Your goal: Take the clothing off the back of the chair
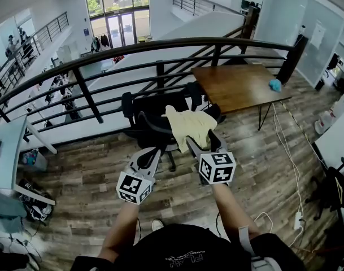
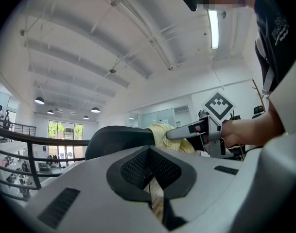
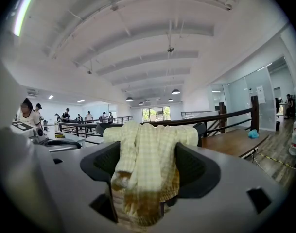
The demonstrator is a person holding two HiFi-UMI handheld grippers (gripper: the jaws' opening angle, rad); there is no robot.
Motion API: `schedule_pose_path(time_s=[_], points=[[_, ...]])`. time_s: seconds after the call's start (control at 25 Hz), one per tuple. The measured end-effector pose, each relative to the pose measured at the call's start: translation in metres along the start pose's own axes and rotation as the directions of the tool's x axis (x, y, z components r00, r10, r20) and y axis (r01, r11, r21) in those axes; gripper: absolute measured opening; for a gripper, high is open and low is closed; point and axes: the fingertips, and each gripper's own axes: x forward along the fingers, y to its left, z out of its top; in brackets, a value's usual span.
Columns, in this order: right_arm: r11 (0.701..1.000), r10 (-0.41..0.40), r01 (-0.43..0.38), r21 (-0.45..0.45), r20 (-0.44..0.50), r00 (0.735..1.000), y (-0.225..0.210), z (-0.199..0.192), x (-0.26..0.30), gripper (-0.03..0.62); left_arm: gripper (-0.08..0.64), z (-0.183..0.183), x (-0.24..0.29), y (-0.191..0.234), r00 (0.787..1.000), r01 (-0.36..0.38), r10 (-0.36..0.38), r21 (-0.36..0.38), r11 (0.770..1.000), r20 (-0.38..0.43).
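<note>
A pale yellow checked garment (image 1: pixel 188 126) hangs over the back of a black office chair (image 1: pixel 142 113). My right gripper (image 1: pixel 203 143) reaches it from the near side, open, one jaw on each side of the hanging cloth. In the right gripper view the garment (image 3: pixel 147 159) drapes down between the wide jaws, the chair back (image 3: pixel 202 128) behind it. My left gripper (image 1: pixel 151 151) is held level to the left of the cloth, shut, with nothing in it. The left gripper view shows the chair back (image 2: pixel 116 137), the garment (image 2: pixel 161 131) and the right gripper (image 2: pixel 194 130) reaching in.
A wooden table (image 1: pixel 239 86) with a small blue thing (image 1: pixel 275 84) stands behind the chair on the right. A black railing (image 1: pixel 160 45) runs across behind. Cables (image 1: pixel 284 145) trail on the plank floor at right. A grey desk (image 1: pixel 8 151) stands at left. People (image 3: pixel 28 113) stand far off.
</note>
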Motion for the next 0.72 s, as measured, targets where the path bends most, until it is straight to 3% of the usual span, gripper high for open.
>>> schedule_pose_path(time_s=[0.4,0.72], points=[[1.0,0.013,-0.013,0.012,-0.031,0.999,0.0021,-0.0029,0.0032,0.332,0.012,-0.0036,0.0007,0.0025,1.0,-0.001,0.001,-0.002,1.0,-0.007],[0.999,-0.005,0.003,-0.051,-0.029,1.0,0.0057,-0.0038,-0.0007,0.164,0.013,-0.0043,0.0025,0.0019,1.0,0.006,-0.006,-0.002,1.0,-0.01]])
